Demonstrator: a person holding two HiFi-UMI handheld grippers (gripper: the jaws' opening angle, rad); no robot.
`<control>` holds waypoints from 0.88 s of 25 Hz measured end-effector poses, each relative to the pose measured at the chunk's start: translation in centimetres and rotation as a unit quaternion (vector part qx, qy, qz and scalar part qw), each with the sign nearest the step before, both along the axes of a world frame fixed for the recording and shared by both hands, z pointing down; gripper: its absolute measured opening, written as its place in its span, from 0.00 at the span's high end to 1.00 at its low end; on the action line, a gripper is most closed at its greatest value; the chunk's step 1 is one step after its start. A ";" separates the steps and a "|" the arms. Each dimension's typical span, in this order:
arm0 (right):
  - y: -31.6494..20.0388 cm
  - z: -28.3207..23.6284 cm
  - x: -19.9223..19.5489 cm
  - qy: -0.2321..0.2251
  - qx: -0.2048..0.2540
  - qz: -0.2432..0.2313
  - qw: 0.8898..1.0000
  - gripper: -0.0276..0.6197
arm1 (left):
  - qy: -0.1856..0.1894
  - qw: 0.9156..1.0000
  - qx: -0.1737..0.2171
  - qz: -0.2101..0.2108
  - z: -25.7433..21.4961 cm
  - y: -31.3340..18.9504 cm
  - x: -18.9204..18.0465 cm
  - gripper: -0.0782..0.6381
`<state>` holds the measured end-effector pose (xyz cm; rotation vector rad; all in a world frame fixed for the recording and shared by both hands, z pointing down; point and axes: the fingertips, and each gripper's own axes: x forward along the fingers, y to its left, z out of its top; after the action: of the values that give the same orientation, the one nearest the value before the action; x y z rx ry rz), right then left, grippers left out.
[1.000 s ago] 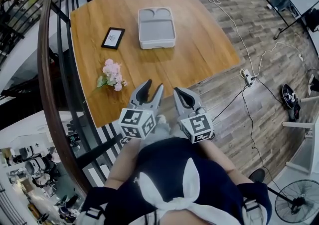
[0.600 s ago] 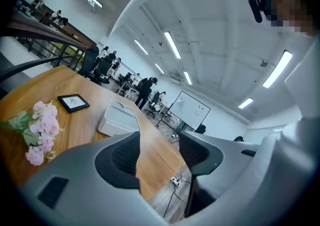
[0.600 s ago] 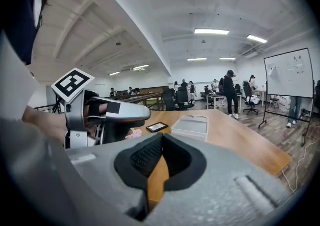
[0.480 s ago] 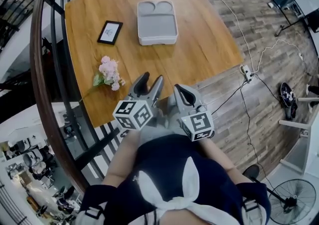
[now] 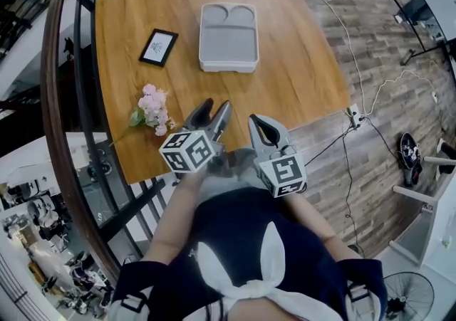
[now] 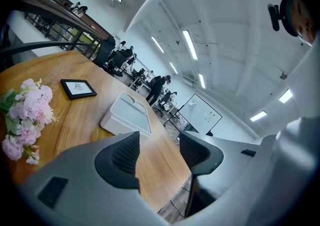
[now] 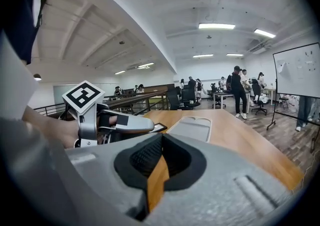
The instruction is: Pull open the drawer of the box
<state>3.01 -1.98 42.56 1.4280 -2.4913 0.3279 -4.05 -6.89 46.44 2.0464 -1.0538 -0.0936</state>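
The grey box [image 5: 228, 37] lies flat in the middle of the wooden table [image 5: 292, 63]; no drawer front can be made out. It also shows as the box [image 6: 127, 116] in the left gripper view and the box [image 7: 192, 127] in the right gripper view. My left gripper [image 5: 214, 107] hangs over the table's near edge, well short of the box. The left gripper [image 6: 159, 142] is open; its jaws have just been opening, with nothing between them. My right gripper [image 5: 258, 126] is beside it, just off the near edge. The right gripper [image 7: 160, 140] is shut and empty.
A black picture frame [image 5: 158, 47] lies left of the box, and pink flowers [image 5: 152, 109] lie near the table's front left. A dark railing [image 5: 75, 99] runs along the left. Cables and a power strip [image 5: 354, 114] lie on the floor to the right.
Both grippers have moved forward towards the table's near edge. The left gripper has rolled and its jaws stand a little wider apart.
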 end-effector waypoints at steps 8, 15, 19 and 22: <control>-3.1 0.3 1.5 -0.003 -0.008 -0.022 1.000 0.96 | 0.024 0.998 -0.052 -0.035 2.9 -3.1 1.5 0.55; -4.6 1.5 2.2 -0.005 -0.025 -0.034 0.999 0.96 | 0.035 0.994 -0.086 -0.065 5.9 -5.3 1.6 0.55; -5.1 2.4 2.5 -0.005 -0.037 -0.041 0.998 0.96 | 0.025 0.991 -0.107 -0.074 7.9 -6.0 1.8 0.55; -5.7 2.9 2.8 -0.004 -0.045 -0.049 0.998 0.96 | 0.039 0.989 -0.120 -0.080 9.1 -6.9 2.1 0.55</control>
<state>5.77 -7.71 45.50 1.2688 -2.5091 0.4212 -1.96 -13.76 55.52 1.7290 -1.1222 -0.1229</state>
